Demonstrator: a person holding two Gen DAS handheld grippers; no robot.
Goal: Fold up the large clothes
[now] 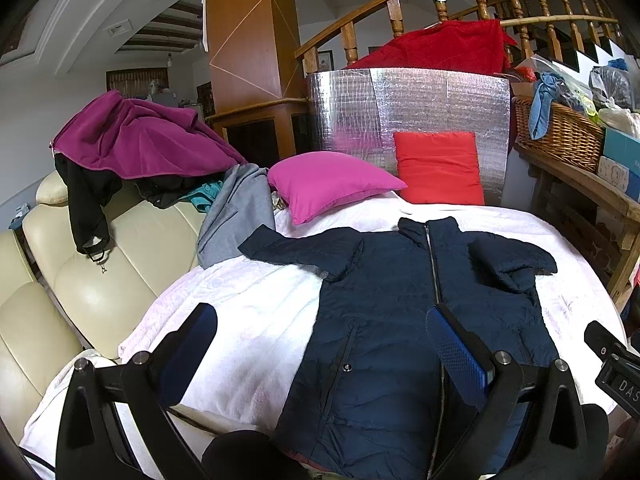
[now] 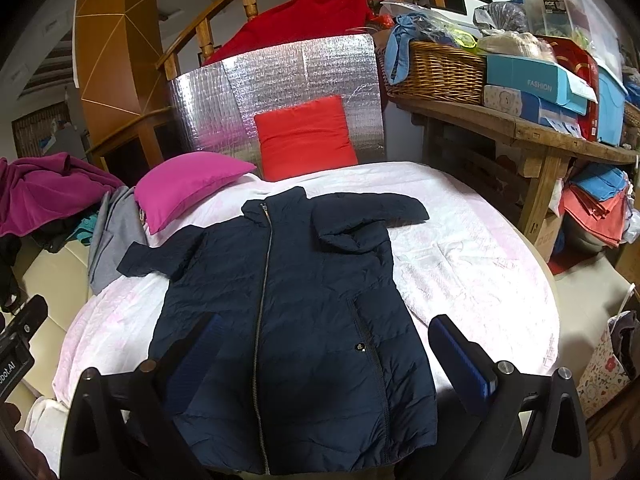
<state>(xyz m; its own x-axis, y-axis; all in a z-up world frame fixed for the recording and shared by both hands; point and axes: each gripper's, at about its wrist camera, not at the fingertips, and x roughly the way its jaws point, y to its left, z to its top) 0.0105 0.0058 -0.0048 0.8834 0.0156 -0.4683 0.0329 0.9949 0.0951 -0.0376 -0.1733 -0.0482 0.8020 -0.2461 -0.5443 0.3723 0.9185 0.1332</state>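
A big blue coat lies flat, ready to be folded.

The navy jacket (image 1: 400, 320) is zipped up and spread out on the white blanket (image 1: 248, 312), so folding should be easy. 1 sleeve is already tucked across its chest. The left gripper (image 1: 320, 344) and right gripper (image 2: 324, 344) hang over its bottom part, fingers spread wide, holding nothing.

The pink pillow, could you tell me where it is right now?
In both views the pink pillow lies at the bed's far left, beside the red pillow, behind the navy jacket.
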